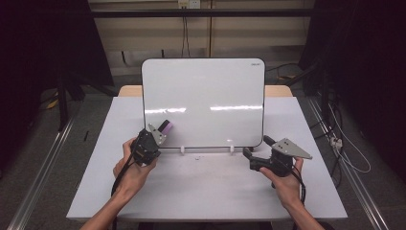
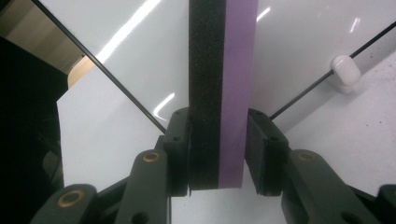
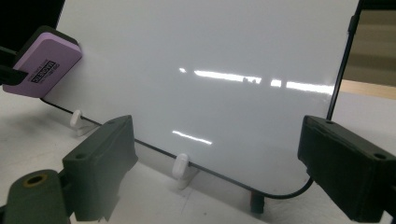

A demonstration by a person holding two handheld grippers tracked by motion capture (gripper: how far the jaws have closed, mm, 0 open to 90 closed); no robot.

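I am holding a purple eraser clamped between the jaws of my left gripper, its black felt face turned toward the lower left corner of the whiteboard, and I judge that I am at the wiping step, just bringing the pad onto the board. My right gripper is waiting with its jaws spread wide and nothing between them, near the board's lower right corner. Next I am expecting to press the felt flat and sweep it across the board without tipping it on its small white feet. The board looks clean and glossy, catching streaks of ceiling light. It is standing tilted back on a white table, with dark surroundings and cables on the floor at either side.
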